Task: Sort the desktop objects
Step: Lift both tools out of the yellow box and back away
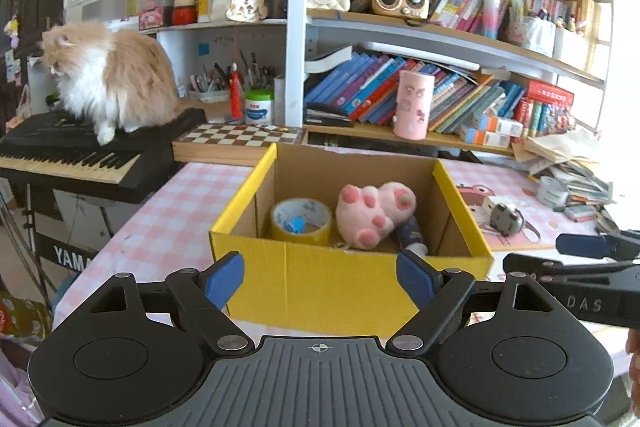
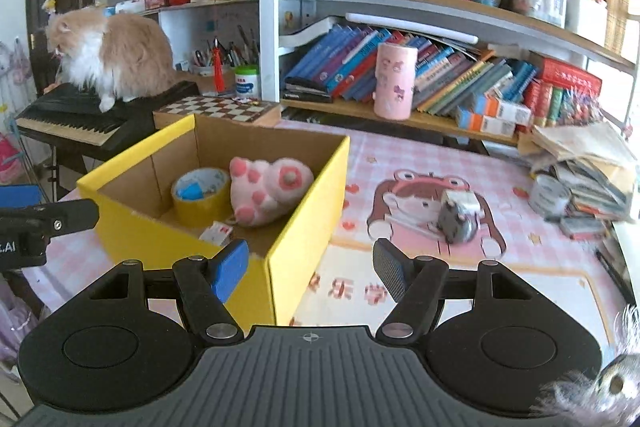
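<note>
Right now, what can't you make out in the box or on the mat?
- Tube in yellow box, left wrist view: pink plush paw covers its upper end.
- Small carton, right wrist view: box's near wall cuts it off.
- Grey gadget on mat, right wrist view: blurred, can't identify.
- Blue item inside tape roll, left wrist view: too small.

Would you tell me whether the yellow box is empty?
Not empty: the yellow box holds a tape roll, a pink plush paw and a tube.
</note>
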Demonstrator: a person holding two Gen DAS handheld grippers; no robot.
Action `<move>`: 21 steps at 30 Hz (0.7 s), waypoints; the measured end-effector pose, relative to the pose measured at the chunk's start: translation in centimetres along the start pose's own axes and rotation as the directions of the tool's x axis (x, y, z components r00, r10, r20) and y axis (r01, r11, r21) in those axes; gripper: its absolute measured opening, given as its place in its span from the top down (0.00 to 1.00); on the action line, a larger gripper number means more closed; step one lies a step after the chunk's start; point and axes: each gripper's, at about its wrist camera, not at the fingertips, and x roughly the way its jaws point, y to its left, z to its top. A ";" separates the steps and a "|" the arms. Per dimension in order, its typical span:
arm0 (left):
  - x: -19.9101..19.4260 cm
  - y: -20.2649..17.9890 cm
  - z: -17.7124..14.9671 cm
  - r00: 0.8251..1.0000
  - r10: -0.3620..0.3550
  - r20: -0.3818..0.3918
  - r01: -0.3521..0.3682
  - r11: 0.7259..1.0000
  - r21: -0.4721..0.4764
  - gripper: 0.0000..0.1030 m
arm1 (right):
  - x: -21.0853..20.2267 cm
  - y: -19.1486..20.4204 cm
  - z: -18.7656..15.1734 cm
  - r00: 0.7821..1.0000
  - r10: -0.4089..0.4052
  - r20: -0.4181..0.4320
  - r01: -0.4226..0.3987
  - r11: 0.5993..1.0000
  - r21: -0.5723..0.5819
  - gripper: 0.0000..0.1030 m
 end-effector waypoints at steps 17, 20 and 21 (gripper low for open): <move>-4.6 -0.7 -4.4 0.998 -0.040 -0.049 0.042 0.999 0.035 0.17 | -4.9 2.7 -5.7 0.998 -0.051 -0.029 0.054 0.995 0.087 0.35; -5.1 -0.7 -5.1 0.997 -0.048 -0.068 0.051 0.998 0.047 0.17 | -5.1 3.0 -6.4 0.997 -0.053 -0.054 0.058 0.993 0.101 0.35; -5.2 -0.7 -5.2 0.996 -0.050 -0.074 0.053 0.997 0.049 0.17 | -5.2 3.1 -6.7 0.997 -0.051 -0.059 0.057 0.993 0.108 0.35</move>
